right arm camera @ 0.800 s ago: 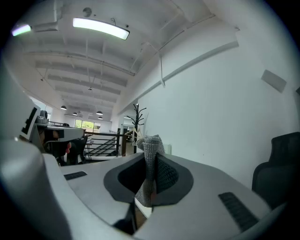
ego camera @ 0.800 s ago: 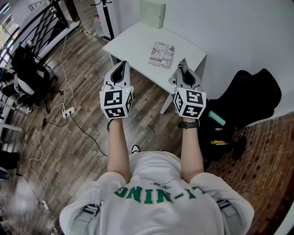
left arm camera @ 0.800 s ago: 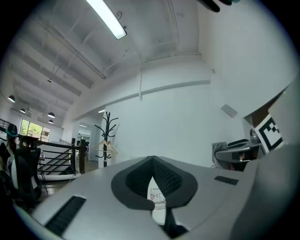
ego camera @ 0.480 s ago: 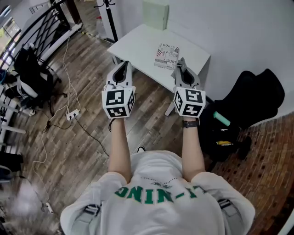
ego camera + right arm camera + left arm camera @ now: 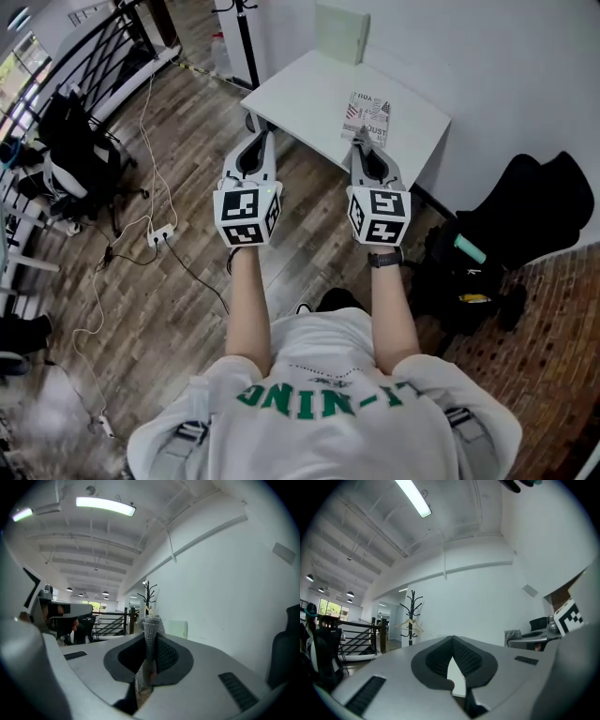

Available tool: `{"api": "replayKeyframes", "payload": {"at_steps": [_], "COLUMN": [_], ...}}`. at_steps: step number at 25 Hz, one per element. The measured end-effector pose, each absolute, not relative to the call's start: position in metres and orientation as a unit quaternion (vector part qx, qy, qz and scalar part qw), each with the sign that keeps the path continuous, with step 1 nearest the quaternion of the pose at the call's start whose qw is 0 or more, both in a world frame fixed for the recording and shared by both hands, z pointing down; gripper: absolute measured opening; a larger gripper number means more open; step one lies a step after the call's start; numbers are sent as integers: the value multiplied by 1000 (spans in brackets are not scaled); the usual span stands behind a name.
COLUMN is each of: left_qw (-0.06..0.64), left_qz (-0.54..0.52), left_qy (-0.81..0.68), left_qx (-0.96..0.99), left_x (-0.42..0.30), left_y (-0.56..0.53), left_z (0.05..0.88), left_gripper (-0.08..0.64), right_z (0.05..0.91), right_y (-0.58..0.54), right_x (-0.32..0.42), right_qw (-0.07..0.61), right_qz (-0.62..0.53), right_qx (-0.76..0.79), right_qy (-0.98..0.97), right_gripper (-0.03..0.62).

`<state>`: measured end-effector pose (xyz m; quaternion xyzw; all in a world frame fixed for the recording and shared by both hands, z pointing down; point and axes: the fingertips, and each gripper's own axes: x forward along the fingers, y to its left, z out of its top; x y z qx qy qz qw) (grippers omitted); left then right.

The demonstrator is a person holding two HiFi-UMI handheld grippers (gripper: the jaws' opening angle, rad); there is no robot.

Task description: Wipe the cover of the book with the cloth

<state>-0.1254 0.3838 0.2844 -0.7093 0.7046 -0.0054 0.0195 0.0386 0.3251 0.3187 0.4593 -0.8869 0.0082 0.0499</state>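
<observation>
A book (image 5: 367, 116) with a black, white and red printed cover lies flat near the right end of a white table (image 5: 309, 94). My right gripper (image 5: 364, 142) is held up short of the table, just below the book, shut on a grey knitted cloth (image 5: 149, 645) that stands up between its jaws. The left gripper (image 5: 260, 137) hovers beside it at the table's near edge, shut with nothing in it; in the left gripper view (image 5: 453, 641) the pads meet at the tip. Both gripper views look up at walls and ceiling, so the book is hidden there.
A pale green box (image 5: 340, 34) leans on the wall at the table's back. Black bags (image 5: 525, 216) lie on the floor to the right. Cables and a power strip (image 5: 159, 233) cross the wooden floor at the left, by chairs and a black railing (image 5: 103, 47).
The person has stepped toward the table: book and table sit closer to both grippers. The grippers kept their side-by-side pose, and the cloth stays held.
</observation>
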Motion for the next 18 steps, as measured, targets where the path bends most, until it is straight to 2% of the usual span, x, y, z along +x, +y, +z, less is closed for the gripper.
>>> {"api": "replayKeyframes", "payload": {"at_steps": [9,18], "left_qw": [-26,-8], "left_qz": [-8,-16], "left_qy": [682,633], "left_qx": [-731,-774], "left_x": [-134,-101], "left_y": [327,153], "left_z": [327,324], "left_gripper": [14,14], "right_z": [360,356], "right_y": [274,114], "right_x": [21,37], "right_qw": [63,59], "right_qz": [53,33], "right_qx": [476,513], "right_qy": [-876,-855], "right_gripper": [38,38]}}
